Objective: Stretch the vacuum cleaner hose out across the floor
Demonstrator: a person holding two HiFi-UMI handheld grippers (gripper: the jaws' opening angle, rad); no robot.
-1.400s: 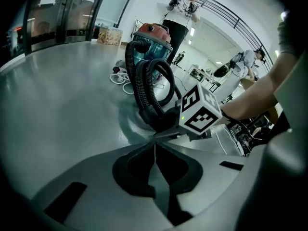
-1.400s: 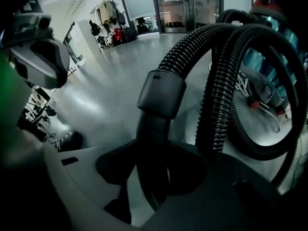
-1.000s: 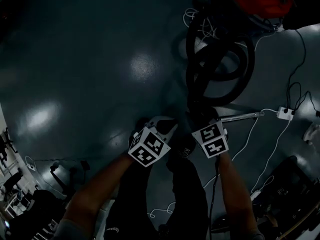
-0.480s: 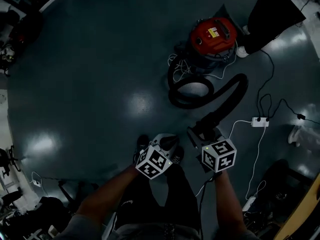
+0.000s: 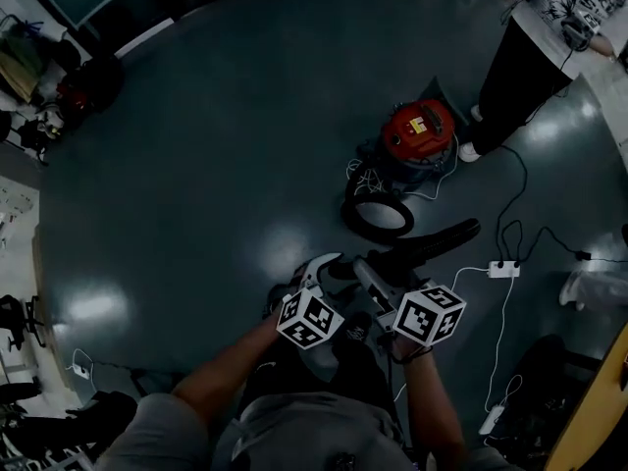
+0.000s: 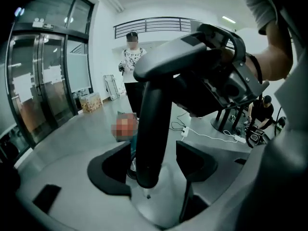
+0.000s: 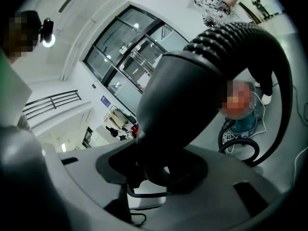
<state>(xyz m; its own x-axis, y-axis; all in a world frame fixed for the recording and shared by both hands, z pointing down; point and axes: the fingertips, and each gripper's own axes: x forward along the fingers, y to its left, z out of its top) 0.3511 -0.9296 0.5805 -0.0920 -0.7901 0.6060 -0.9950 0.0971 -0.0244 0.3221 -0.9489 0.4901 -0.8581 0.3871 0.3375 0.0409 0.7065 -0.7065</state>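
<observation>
A red vacuum cleaner [image 5: 417, 130] stands on the dark floor, with one loop of its black hose [image 5: 378, 214] lying beside it. The hose climbs to my right gripper [image 5: 381, 268], which is shut on its thick ribbed cuff [image 7: 226, 42]. In the right gripper view [image 7: 163, 170] the pads press on that cuff. My left gripper [image 5: 329, 268] is just left of it. Its jaws have just been opening, and the hose's slim black end tube [image 6: 151, 124] stands between the pads [image 6: 113, 170] with a gap on each side.
A person [image 5: 530, 57] stands right of the vacuum. A white power strip [image 5: 503, 269] and its cables trail over the floor at the right. Bags and clutter [image 5: 59, 86] lie at the far left. Glass doors [image 6: 43, 81] close off the room's left side.
Both grippers have risen together with the hose end. Several coils that lay stacked beside the vacuum have pulled out to one loop. The head view now looks from higher up.
</observation>
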